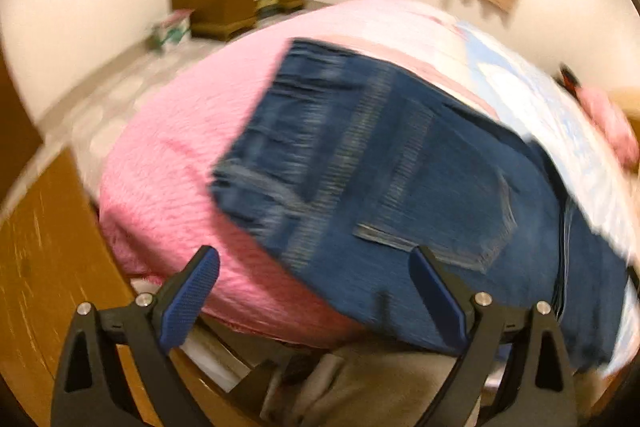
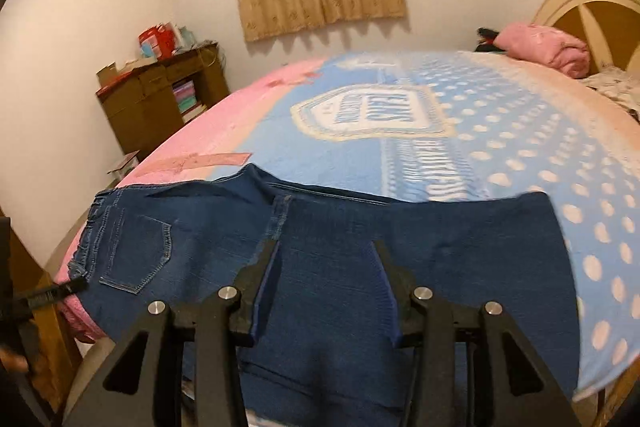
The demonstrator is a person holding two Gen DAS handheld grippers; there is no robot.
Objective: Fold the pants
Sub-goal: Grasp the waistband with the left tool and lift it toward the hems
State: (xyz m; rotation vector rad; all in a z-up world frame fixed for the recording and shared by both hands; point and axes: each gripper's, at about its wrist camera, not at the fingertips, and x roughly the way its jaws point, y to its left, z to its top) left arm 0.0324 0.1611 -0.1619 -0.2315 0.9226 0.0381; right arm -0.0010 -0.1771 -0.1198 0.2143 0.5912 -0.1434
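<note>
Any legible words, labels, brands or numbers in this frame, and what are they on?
None can be read for certain.
Crest print on the light blue and pink bed blanket: large letters, upside down and blurred.
Banner print beside the crest: blurred.
Red boxes on the brown wooden cabinet: too small.

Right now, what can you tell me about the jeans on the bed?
The jeans are dark blue denim with orange stitching, lying flat across the near edge of the bed, waistband to the left, a back pocket facing up. They appear folded over at the right. The near edge hangs off the bed. Nothing grips them.
</note>
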